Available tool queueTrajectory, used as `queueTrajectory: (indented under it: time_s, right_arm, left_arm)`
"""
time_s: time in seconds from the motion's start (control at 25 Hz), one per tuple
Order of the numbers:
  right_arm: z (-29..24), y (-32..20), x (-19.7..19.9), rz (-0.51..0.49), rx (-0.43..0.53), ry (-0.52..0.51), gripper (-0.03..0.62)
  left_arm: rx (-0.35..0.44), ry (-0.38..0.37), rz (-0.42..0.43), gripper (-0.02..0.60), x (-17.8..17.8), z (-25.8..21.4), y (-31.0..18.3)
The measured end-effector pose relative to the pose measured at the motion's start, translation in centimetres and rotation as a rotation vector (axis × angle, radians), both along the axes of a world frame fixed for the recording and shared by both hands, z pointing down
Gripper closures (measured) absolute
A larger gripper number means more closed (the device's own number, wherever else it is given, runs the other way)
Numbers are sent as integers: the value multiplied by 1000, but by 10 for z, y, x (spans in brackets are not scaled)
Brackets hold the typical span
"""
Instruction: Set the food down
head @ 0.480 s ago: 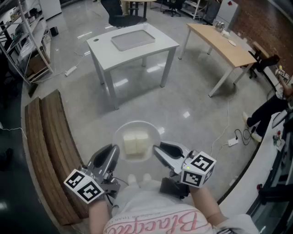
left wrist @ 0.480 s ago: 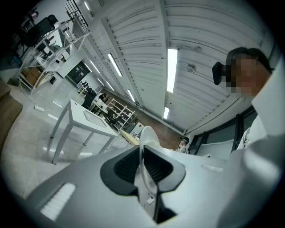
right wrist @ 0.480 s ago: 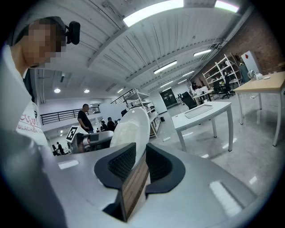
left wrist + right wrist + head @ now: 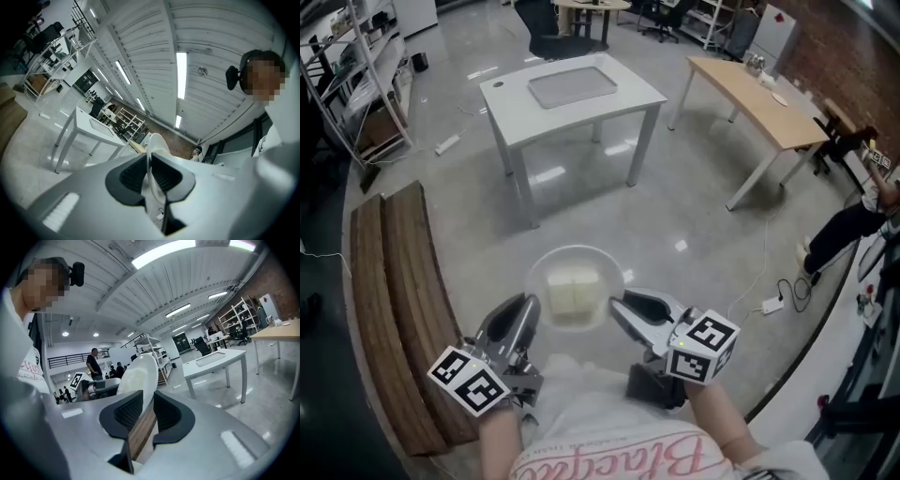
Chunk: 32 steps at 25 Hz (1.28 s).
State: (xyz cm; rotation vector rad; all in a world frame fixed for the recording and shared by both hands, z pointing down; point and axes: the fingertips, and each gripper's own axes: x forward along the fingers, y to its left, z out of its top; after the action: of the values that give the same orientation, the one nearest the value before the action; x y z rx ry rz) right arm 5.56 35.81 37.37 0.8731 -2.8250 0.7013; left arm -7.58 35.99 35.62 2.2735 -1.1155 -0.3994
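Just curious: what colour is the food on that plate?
Pale creamy yellow food on a white plate; it shows best in the head view.

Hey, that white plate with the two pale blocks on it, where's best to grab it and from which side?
Take the plate by its thin bare rim, coming in level from the left and right sides, as the left gripper and right gripper hold it. The food sits in the middle, leaving the edges free; opposite grips should keep it flat.

Plate (image 4: 546,266): white, smooth, slight sheen. Food (image 4: 572,292): pale, matt blocks. Floor (image 4: 694,206): grey, polished, reflective. Bench (image 4: 394,281): brown wood slats. Fingers (image 4: 133,176): black ribbed pads, matt grey plastic shells.
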Motion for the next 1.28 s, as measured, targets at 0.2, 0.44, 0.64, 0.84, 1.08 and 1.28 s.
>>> queueTrajectory:
  time_s: [0.2, 0.44, 0.64, 0.84, 1.08, 1.28]
  right_arm:
    - [-2, -7, 5, -9, -4, -33, 523]
    - [-10, -27, 6, -4, -2, -68, 536]
    - [-6, -52, 8, 17, -19, -64, 537]
    - [-6, -87, 3, 38, -15, -64, 539]
    - [-6, -135, -9, 53, -3, -59, 539]
    - [-11, -175, -21, 78, 2, -64, 539]
  left_arm:
    - [-6, 2, -2, 549, 4, 2, -8]
    - [2, -14, 9, 546, 5, -4, -28]
    - [-13, -13, 38, 545, 7, 1, -56]
    - [-6, 0, 60, 545, 2, 1, -94]
    - [6, 7, 73, 545, -11, 2, -143]
    - [7, 15, 99, 545, -22, -2, -187]
